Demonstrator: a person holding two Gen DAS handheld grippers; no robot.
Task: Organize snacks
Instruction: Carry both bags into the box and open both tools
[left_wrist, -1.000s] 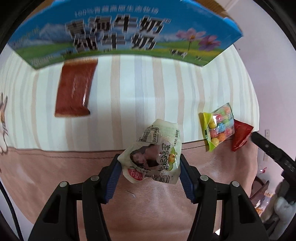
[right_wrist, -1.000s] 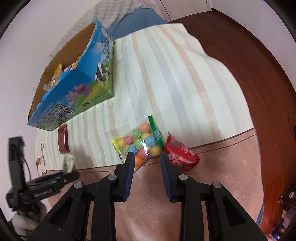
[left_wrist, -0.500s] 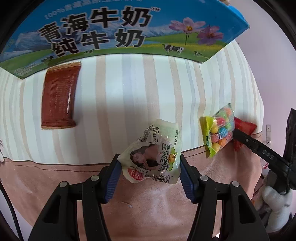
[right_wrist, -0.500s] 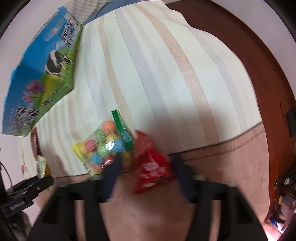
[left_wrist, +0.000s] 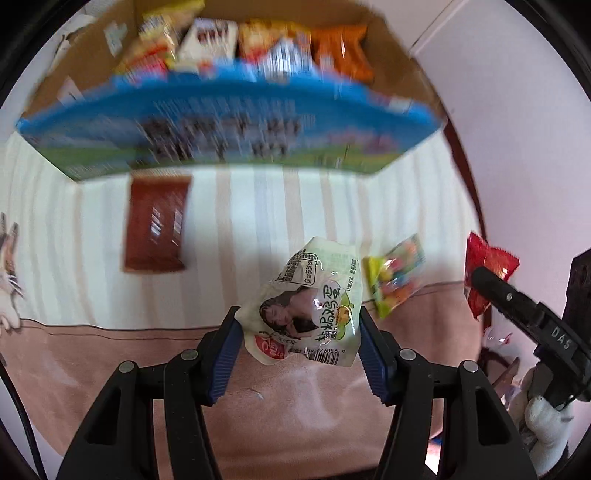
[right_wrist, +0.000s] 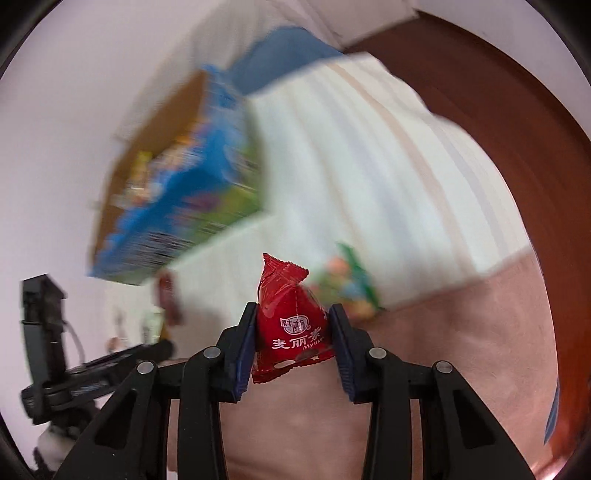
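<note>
Blue rubber pads on our left tool (left_wrist: 299, 341) clamp a pale green-and-white crinkled plastic snack packet (left_wrist: 310, 306), held above the pink edge of the striped cream bedcover (left_wrist: 258, 221); its long axis runs away from us, barcode end nearest. Our right tool (right_wrist: 292, 341) is pinched narrow on a small red foil snack pouch (right_wrist: 290, 325), crimped tip up, long axis upright in the frame.

Left view only:
- inside of the open blue-and-green printed cardboard box (left_wrist: 229, 125), holding several packets, too blurred to count
- the whole brown flat rectangular wrapper (left_wrist: 157, 225) lying on the bedcover just before the box, long axis pointing at the box
- the red pouch from the side, at the tip of the other tool

Right view only:
- the reddish-brown wooden floor (right_wrist: 498, 122)
- printed characters on the red pouch
- the left tool from the side, low at the left; its packet is barely seen

Count outside the box: four snacks. Two in the tools, two on the bed: the brown wrapper and one clear bag of coloured round candies with green edges (left_wrist: 397, 280), lying at the stripe-pink border, tilted diagonally.
</note>
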